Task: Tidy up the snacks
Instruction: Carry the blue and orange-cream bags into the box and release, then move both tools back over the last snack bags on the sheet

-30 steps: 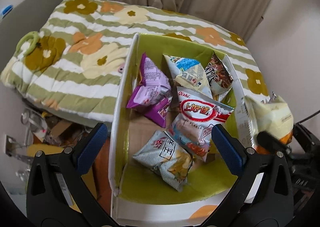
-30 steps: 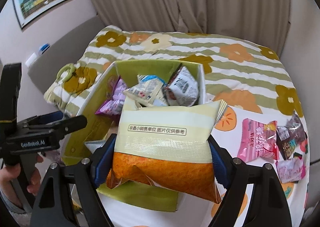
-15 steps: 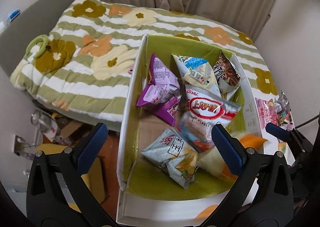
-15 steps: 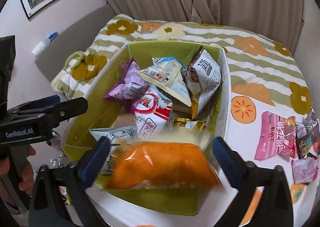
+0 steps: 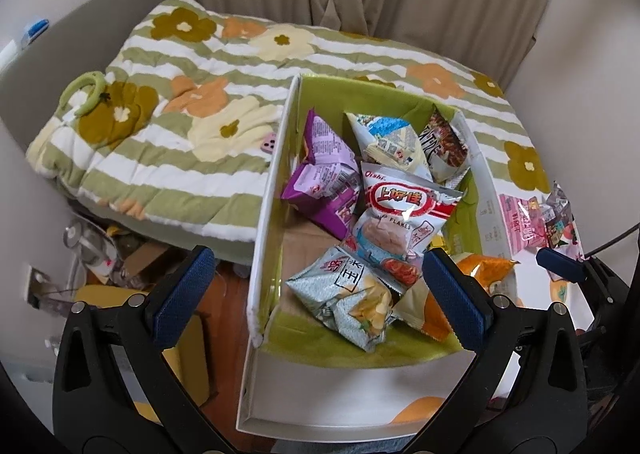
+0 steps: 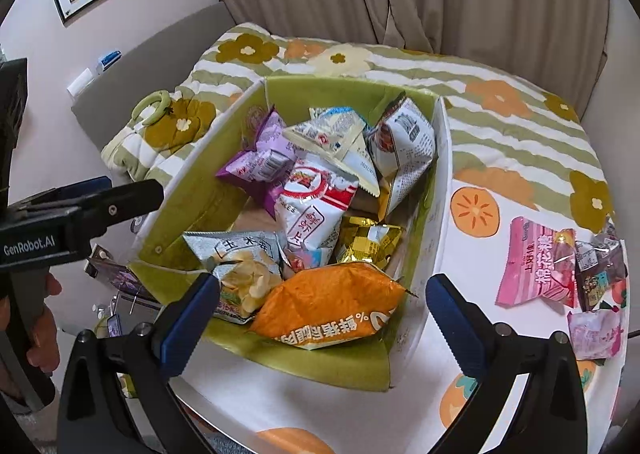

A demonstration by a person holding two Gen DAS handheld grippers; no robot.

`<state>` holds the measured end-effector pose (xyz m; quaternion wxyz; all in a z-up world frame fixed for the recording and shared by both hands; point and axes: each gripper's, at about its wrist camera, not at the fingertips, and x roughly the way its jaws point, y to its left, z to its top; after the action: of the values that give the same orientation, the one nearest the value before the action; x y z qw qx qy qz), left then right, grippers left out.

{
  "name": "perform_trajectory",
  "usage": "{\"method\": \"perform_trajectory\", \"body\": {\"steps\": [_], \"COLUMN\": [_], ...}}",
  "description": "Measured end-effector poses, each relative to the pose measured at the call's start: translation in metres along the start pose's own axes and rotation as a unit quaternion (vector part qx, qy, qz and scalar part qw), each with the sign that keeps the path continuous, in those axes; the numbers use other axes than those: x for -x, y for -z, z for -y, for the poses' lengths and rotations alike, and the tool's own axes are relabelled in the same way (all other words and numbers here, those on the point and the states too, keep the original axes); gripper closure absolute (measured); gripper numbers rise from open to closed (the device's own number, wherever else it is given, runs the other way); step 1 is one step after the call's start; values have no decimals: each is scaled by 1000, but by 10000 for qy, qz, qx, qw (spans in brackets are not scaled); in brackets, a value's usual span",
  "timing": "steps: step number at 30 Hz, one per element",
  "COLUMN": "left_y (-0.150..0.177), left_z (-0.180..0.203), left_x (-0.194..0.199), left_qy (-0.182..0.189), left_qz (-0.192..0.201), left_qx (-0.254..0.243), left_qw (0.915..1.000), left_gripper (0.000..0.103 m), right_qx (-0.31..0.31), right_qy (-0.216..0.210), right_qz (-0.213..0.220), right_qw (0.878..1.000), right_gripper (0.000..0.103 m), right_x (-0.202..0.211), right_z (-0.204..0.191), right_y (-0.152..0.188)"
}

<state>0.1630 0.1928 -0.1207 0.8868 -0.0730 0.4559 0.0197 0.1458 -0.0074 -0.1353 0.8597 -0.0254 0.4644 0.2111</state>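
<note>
A green-lined box (image 6: pixel 438 189) (image 5: pixel 272 189) on the bed holds several snack bags. An orange bag (image 6: pixel 332 306) lies loose at the box's near right corner; it also shows in the left wrist view (image 5: pixel 480 270). A silver chip bag (image 6: pixel 240 266), a red and white Oishi bag (image 5: pixel 400 213) and a purple bag (image 5: pixel 320 177) lie beside it. My right gripper (image 6: pixel 320 318) is open and empty just above the orange bag. My left gripper (image 5: pixel 320 294) is open and empty over the box's near left part.
A pink snack bag (image 6: pixel 536 262) and several small packets (image 6: pixel 596 278) lie on the white sheet right of the box. A flowered striped quilt (image 5: pixel 180 113) covers the bed behind. Floor clutter (image 5: pixel 104 254) shows left of the box. Curtains hang behind.
My right gripper opened and let go of the orange bag, which dropped into the box's near right corner. The left gripper shifted slightly and stayed open.
</note>
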Motion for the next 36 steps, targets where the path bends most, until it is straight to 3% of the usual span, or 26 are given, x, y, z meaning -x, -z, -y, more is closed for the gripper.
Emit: {"method": "perform_trajectory", "body": {"steps": [13, 19, 27, 36], "left_y": [24, 28, 24, 18], "left_z": [-2, 16, 69, 177], "left_x": [57, 72, 71, 57], "left_qy": [97, 411, 1003, 1407], "left_qz": [520, 696, 722, 629], "left_qx": [-232, -524, -1061, -1745], "left_qw": [9983, 9954, 9866, 9725], "left_gripper": [0, 0, 0, 0], "right_qx": [-88, -269, -684, -1449], "right_qy": [185, 535, 1284, 1695], "right_qz": [616, 941, 1246, 1418], "right_qw": [9979, 9938, 9815, 9645], "right_gripper": [0, 0, 0, 0], "right_x": [54, 83, 119, 154], "right_z": [-21, -15, 13, 97], "right_y": [8, 24, 46, 78]}}
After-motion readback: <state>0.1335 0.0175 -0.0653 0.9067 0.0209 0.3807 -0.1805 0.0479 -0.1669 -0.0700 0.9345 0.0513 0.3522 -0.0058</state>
